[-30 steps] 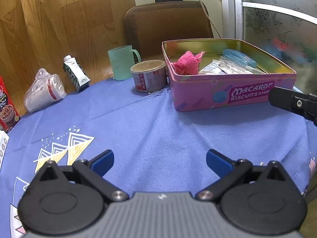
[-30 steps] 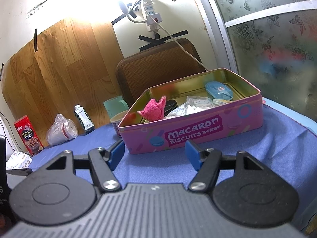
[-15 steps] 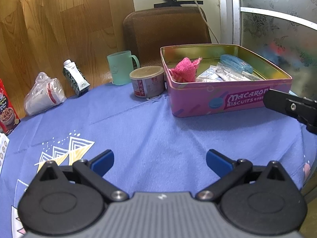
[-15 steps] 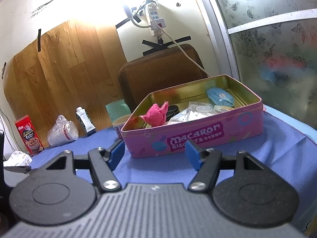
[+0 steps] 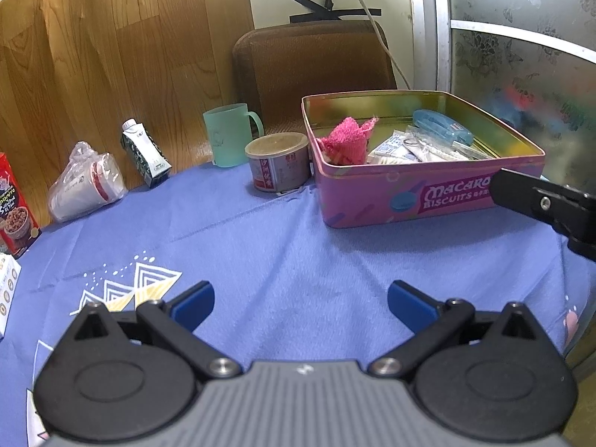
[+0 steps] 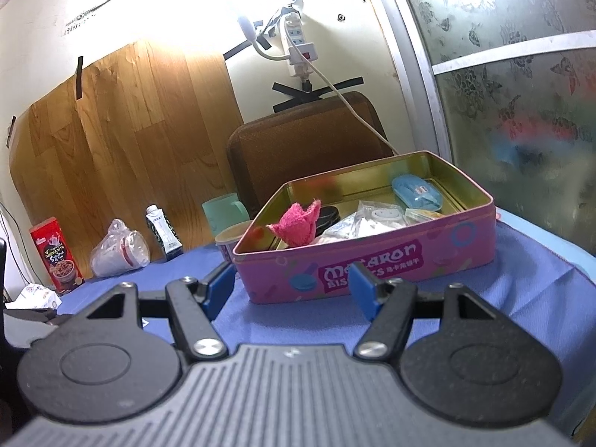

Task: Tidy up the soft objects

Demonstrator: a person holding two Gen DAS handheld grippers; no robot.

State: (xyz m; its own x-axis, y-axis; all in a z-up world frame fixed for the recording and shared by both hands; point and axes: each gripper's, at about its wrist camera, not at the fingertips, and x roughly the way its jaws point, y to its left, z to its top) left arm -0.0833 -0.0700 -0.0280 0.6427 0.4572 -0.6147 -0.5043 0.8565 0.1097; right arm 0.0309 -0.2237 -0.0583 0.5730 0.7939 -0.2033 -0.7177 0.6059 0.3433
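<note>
A crumpled pink cloth [image 5: 348,140] lies in the left part of a pink Macaron Biscuits tin [image 5: 372,193], beside clear packets [image 5: 421,147] and a blue case [image 5: 441,126]. The cloth [image 6: 298,225] and tin [image 6: 447,246] also show in the right wrist view. My left gripper [image 5: 300,303] is open and empty, low over the blue tablecloth [image 5: 279,253], well short of the tin. My right gripper [image 6: 290,287] is open and empty, just in front of the tin's near wall. Part of the right gripper [image 5: 547,205] shows at the right edge of the left wrist view.
A small can [image 5: 277,160], a green mug [image 5: 229,134], a milk carton [image 5: 145,152], bagged cups [image 5: 85,182] and a red box [image 5: 13,212] line the table's far and left side. A brown chair back [image 5: 316,70] stands behind the tin. The table edge is at right.
Both grippers have drawn back and risen a little from the tin, so it looks smaller and farther. The jaws stay open and the cloth has not moved.
</note>
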